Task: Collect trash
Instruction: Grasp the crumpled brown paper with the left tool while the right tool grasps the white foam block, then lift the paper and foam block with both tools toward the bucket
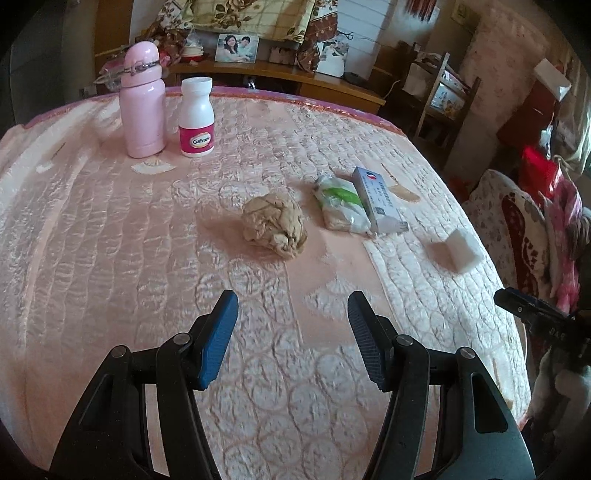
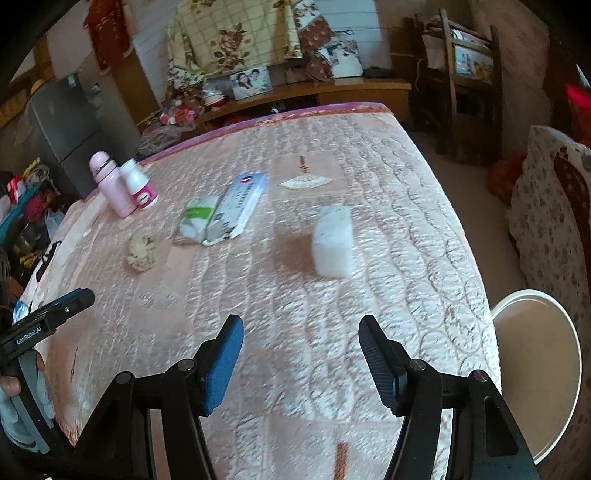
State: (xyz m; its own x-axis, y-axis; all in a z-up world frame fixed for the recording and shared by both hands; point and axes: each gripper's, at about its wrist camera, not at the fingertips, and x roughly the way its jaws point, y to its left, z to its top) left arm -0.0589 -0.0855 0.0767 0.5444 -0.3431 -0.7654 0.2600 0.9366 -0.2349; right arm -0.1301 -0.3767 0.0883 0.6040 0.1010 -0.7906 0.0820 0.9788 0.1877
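Crumpled paper wad (image 1: 275, 230) lies clear; white block (image 1: 458, 251) is motion-blurred.

Home bedroom, quilted pink bedspread (image 1: 110, 229), framed couple photo (image 1: 236, 48) on wooden shelf (image 1: 280, 74), floral blanket (image 2: 236, 33) hanging behind

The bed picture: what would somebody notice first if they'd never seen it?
Probably the tall pink flask standing at the far left of the quilted pink bedspread, right beside a white pill bottle with a pink label. Next, the crumpled tan paper ball mid-bed, just ahead of the open left gripper.
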